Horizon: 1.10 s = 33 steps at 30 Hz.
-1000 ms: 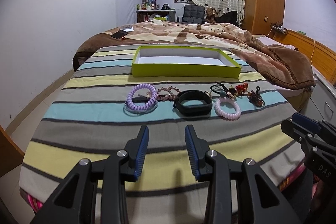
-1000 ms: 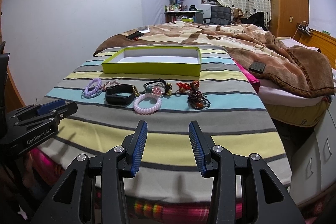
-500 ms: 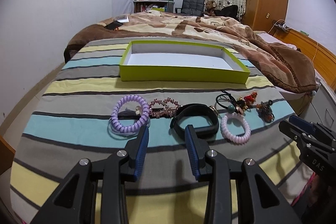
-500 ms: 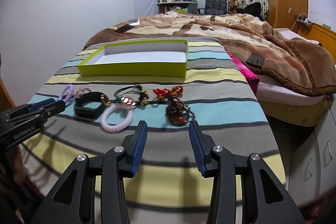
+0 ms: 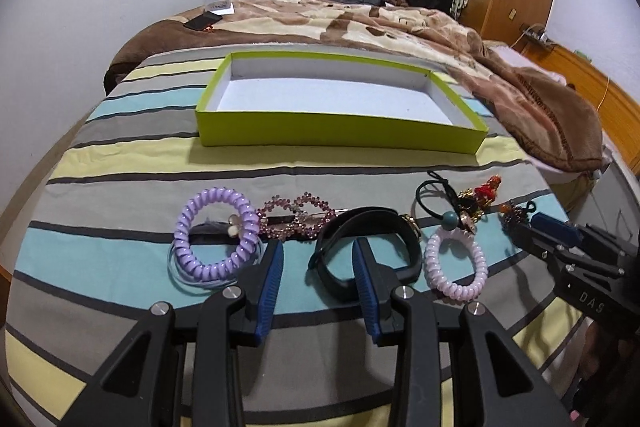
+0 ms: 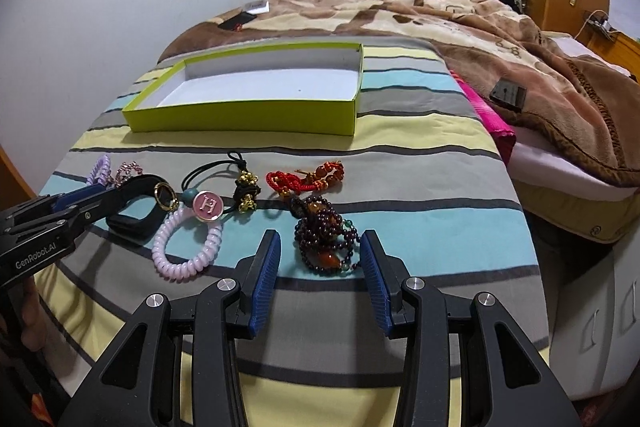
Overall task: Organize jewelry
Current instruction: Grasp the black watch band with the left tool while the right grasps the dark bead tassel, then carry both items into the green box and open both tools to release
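A row of jewelry lies on the striped bedspread in front of an empty lime-green box (image 5: 340, 137) (image 6: 248, 115). From left: a purple spiral band (image 5: 216, 233), a pink beaded clip (image 5: 298, 217), a black wristband (image 5: 372, 231), a pale pink spiral band (image 5: 456, 265) (image 6: 188, 247), a black hair tie with charms (image 6: 216, 195), a red knotted bracelet (image 6: 308, 179), a dark bead bracelet (image 6: 326, 235). My left gripper (image 5: 318, 255) is open, its tips astride the wristband's near left part. My right gripper (image 6: 320, 247) is open, its tips on either side of the bead bracelet.
A brown blanket (image 5: 440, 39) covers the bed behind the box, with a phone (image 5: 202, 21) on it. A dark remote (image 6: 508, 95) lies on the blanket at right. The bed's edge drops off right of the bracelets, with white drawers (image 6: 596, 327) below.
Both grippers have moved forward and down toward the jewelry row. The left one went from short of the row to the wristband, the right one to the bead bracelet. Both stayed open.
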Each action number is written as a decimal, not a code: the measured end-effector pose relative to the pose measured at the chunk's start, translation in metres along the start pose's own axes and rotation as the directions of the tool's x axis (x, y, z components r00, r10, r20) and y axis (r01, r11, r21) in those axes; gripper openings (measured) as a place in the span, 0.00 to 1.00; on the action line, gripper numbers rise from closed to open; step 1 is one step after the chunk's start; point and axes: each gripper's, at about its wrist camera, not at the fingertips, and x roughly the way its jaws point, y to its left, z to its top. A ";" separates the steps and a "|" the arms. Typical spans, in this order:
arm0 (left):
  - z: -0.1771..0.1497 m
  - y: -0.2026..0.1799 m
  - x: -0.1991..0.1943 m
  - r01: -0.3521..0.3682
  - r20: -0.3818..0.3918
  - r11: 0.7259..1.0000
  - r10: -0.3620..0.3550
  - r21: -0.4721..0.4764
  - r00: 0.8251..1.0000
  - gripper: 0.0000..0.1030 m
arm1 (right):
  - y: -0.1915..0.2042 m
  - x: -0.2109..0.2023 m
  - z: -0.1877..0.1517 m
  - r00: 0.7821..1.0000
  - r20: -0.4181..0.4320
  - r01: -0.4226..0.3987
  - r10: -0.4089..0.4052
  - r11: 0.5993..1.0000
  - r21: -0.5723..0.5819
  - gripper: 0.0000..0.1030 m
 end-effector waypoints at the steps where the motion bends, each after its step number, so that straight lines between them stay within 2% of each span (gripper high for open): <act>1: 0.000 -0.001 0.002 -0.007 -0.008 1.000 0.007 0.005 1.000 0.36 | -0.001 0.003 0.001 1.000 -0.010 0.002 -0.002 1.000 0.000 0.41; 5: 0.002 -0.003 0.011 -0.006 -0.048 1.000 0.007 0.008 0.999 0.35 | -0.004 0.009 0.004 0.999 -0.030 0.010 -0.010 1.000 0.000 0.41; 9: 0.001 -0.005 0.011 -0.059 -0.037 0.997 0.061 0.041 0.997 0.22 | -0.004 0.011 0.006 0.999 -0.035 0.019 -0.019 1.000 -0.006 0.41; 13: 0.000 -0.003 0.009 -0.049 -0.033 0.998 0.050 0.038 0.998 0.11 | -0.001 0.009 0.004 0.999 -0.028 0.028 -0.028 0.999 -0.018 0.27; 15: -0.001 -0.003 0.007 -0.050 -0.028 0.998 0.051 0.042 0.998 0.11 | -0.001 0.007 0.003 0.999 -0.024 0.020 -0.020 1.000 -0.013 0.18; 19: -0.004 -0.003 0.002 -0.046 -0.018 0.998 0.046 0.043 0.999 0.10 | -0.001 0.003 -0.002 1.000 -0.016 0.009 -0.009 1.000 -0.006 0.16; 33: -0.010 0.002 -0.026 -0.010 0.012 0.999 0.009 0.030 1.000 0.09 | 0.006 -0.029 -0.007 0.997 0.050 -0.058 0.056 0.998 0.038 0.15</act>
